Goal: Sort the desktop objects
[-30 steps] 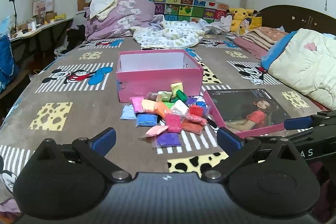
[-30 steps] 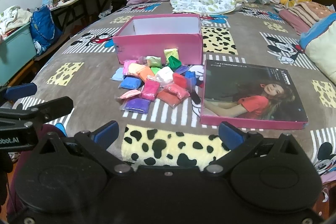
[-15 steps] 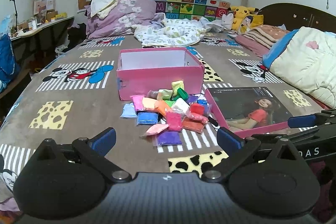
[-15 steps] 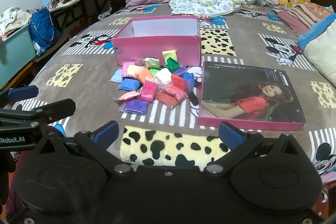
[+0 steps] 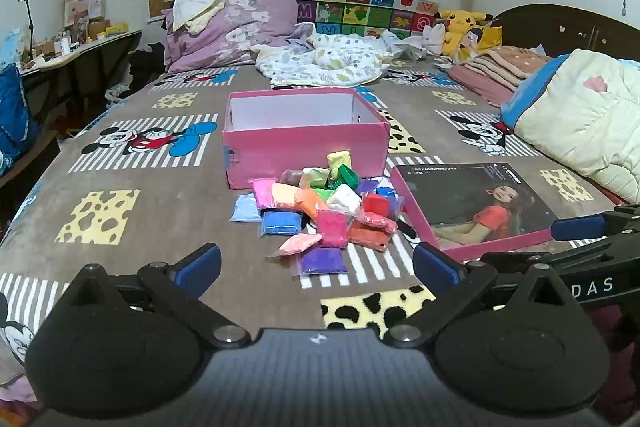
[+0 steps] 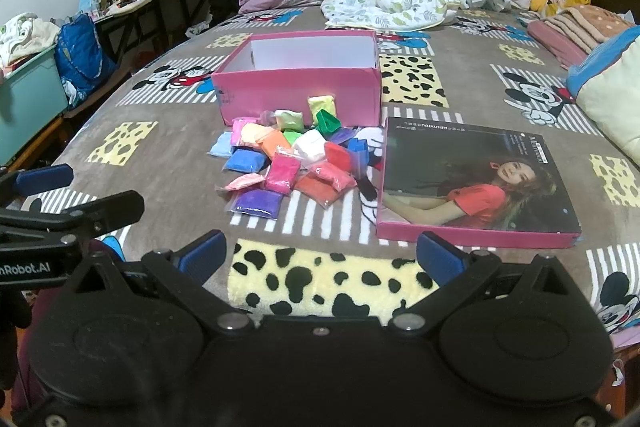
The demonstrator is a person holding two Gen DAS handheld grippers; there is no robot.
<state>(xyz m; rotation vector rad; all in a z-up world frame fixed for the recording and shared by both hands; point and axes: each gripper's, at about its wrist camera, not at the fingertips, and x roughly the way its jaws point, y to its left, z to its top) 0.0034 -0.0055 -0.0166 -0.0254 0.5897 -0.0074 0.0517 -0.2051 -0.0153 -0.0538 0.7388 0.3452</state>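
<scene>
Slightly lower in both views than a second ago, pile of coloured clay packets [image 5: 320, 211] lies on the Mickey-print blanket [image 5: 132, 195], touching the front wall of the open pink box [image 5: 304, 147], with the pink lid [image 6: 472, 183] flat just to its right. Left gripper [image 5: 316, 263] and right gripper [image 6: 320, 253] hover near the pile, fingers spread wide, holding nothing. Pikachu plush [image 5: 464, 21] sits well behind.
</scene>
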